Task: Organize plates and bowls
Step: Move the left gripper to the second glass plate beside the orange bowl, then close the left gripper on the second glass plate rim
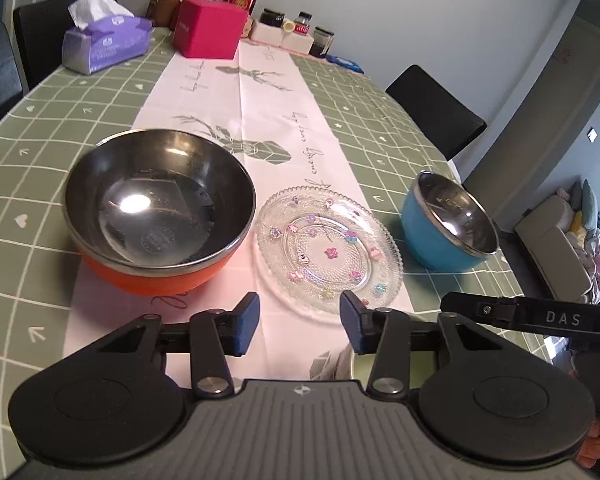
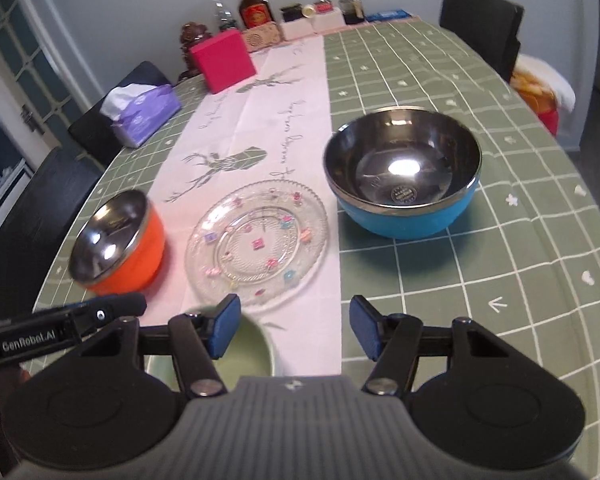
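Left gripper (image 1: 299, 322): fingers spread, nothing between them, hovering above the pink runner (image 1: 236, 120) with the near rim of the glass plate (image 1: 327, 248) just past the right finger at 1 o'clock. Orange bowl (image 1: 160, 216) at 10 o'clock, close by, mouth up, steel lining catching the light. Blue bowl (image 1: 448, 222) out at 2 o'clock on the green checked cloth, well apart from the plate.

Right gripper (image 2: 295, 328): fingers likewise spread and empty, aimed downward at the worktop (image 2: 500, 240). Glass plate at 11 o'clock, blue bowl at 1 o'clock, orange bowl far off at 9 o'clock. Under the left finger, a pale green dish (image 2: 256, 348), largely hidden by the gripper body; probably another piece to sort, though shape hard to read.

Dishes apparently laid in a row across the runner, none stacked yet, so task judged at its start. Each gripper nearest its own bowl, which suggests one bowl per hand. Bowl walls smooth and rounded, so a rim pinch likely the surest hold; glass plate thin and flat, likely awkward to lift.

Farther back at 12 o'clock: red box (image 1: 208, 28), tissue pack (image 1: 104, 40), bottles and jars against the wall, clear of the work.
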`<state>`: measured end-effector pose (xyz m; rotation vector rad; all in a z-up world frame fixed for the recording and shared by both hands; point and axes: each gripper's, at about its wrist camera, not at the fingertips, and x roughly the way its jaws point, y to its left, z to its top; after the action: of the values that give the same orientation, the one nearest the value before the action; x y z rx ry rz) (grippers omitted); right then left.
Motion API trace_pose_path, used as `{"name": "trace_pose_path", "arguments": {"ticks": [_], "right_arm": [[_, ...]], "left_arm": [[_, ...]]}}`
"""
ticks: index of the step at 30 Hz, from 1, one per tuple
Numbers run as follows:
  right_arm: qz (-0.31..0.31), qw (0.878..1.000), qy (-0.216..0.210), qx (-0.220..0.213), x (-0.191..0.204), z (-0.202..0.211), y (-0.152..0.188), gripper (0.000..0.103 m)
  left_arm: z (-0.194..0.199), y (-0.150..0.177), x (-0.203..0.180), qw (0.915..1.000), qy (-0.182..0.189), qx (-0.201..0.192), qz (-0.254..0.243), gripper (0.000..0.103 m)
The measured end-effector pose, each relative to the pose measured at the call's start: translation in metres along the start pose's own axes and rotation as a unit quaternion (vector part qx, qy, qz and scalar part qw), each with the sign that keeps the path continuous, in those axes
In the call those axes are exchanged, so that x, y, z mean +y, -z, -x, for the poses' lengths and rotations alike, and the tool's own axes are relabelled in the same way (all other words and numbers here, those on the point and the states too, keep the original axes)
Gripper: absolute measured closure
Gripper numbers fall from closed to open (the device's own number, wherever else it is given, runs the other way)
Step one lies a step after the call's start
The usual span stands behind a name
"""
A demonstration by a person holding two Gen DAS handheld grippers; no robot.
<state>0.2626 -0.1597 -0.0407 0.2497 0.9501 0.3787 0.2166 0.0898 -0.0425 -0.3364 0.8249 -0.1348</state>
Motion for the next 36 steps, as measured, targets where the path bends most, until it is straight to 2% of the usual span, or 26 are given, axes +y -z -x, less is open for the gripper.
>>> {"name": "trace_pose_path", "arguments": {"ticks": [2, 4, 7, 11, 13, 14, 18, 20, 22, 32, 34, 36], "right_arm": [[-0.022, 1.000, -0.004, 0.010, -0.006, -0.015, -0.005, 0.048], [-0.044, 0.999, -0.015, 0.021, -0.012, -0.028, -0.009, 0.058], [-0.069, 0.997, -0.028, 0.031, -0.020, -0.043, -0.014, 0.060], [-0.080, 0.996, -0.024, 0.030, -0.023, -0.056, -0.021, 0.061], [-0.085, 0.996, -0.025, 0.031, -0.025, -0.061, -0.024, 0.071], [-0.089, 0.995, -0.026, 0.031, -0.027, -0.063, -0.025, 0.072], [-0.097, 0.994, -0.033, 0.031, -0.030, -0.072, -0.028, 0.082], [-0.101, 0.994, -0.041, 0.033, -0.031, -0.074, -0.029, 0.088], [-0.104, 0.993, -0.047, 0.035, -0.032, -0.076, -0.029, 0.096], [-0.077, 0.995, -0.027, 0.058, -0.026, -0.064, -0.025, 0.097], [-0.086, 0.994, -0.029, 0.057, -0.029, -0.064, -0.024, 0.093], [-0.097, 0.994, -0.024, 0.051, -0.033, -0.062, -0.024, 0.087]], "left_arm": [[-0.011, -0.002, 0.001, 0.9999, -0.006, 0.007, 0.007, 0.060], [-0.020, -0.004, 0.003, 0.9997, -0.010, 0.012, 0.018, 0.063], [-0.031, -0.008, 0.007, 0.9989, -0.017, 0.009, 0.043, 0.065], [-0.043, -0.010, 0.009, 0.9974, -0.024, 0.001, 0.068, 0.067], [-0.048, -0.007, 0.007, 0.9963, -0.038, -0.002, 0.076, 0.067], [-0.050, -0.006, 0.006, 0.9960, -0.041, -0.004, 0.078, 0.067], [-0.055, -0.003, 0.005, 0.9946, -0.051, -0.017, 0.088, 0.080], [-0.056, -0.004, 0.007, 0.9942, -0.043, -0.016, 0.097, 0.088], [-0.056, -0.003, 0.007, 0.9937, -0.042, -0.016, 0.103, 0.088], [-0.042, 0.009, 0.006, 0.9929, -0.029, 0.008, 0.115, 0.089], [-0.042, 0.009, 0.010, 0.9914, -0.025, 0.002, 0.128, 0.086], [-0.042, 0.007, 0.013, 0.9894, -0.038, -0.011, 0.140, 0.073]]}}
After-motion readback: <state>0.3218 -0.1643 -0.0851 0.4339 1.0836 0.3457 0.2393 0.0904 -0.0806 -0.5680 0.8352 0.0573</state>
